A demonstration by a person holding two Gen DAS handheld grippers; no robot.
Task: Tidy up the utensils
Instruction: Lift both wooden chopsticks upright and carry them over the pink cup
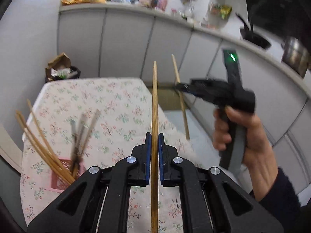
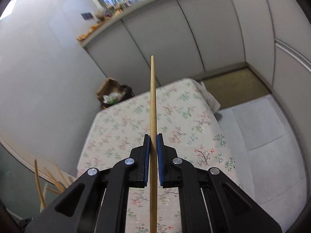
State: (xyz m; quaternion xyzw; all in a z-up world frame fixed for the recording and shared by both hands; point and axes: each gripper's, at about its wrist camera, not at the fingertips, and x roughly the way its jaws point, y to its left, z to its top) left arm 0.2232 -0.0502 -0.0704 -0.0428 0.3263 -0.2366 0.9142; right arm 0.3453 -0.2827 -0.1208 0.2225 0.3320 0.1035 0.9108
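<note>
Left wrist view looks down on a table (image 1: 58, 128) under a pale cloth printed with small pink and green sprigs. Grey-white cabinet doors (image 1: 126, 44) wall the far side of the table, their top ledge crowded with baskets and packets below a window. Beyond the table's far left corner sits a dark bin (image 1: 62, 71) stuffed with brown paper. A black pan (image 1: 252, 36) and a steel pot (image 1: 295, 54) stand on the counter to the table's right.

Two grippers, two held chopsticks. The left gripper (image 1: 155, 137) has its blue pads pressed onto one wooden chopstick (image 1: 154, 101), which points straight out over the table. The right gripper (image 1: 179, 86), carried in a bare hand (image 1: 245, 136) off the table's right edge, pinches a second chopstick (image 1: 180, 95), blurred here; the right wrist view shows that stick (image 2: 153, 104) clamped between its pads (image 2: 147, 151).

At the table's near left a pink holder (image 1: 58, 180) carries a fan of chopsticks (image 1: 38, 136), roughly seven, too blurred for a sure count.
</note>
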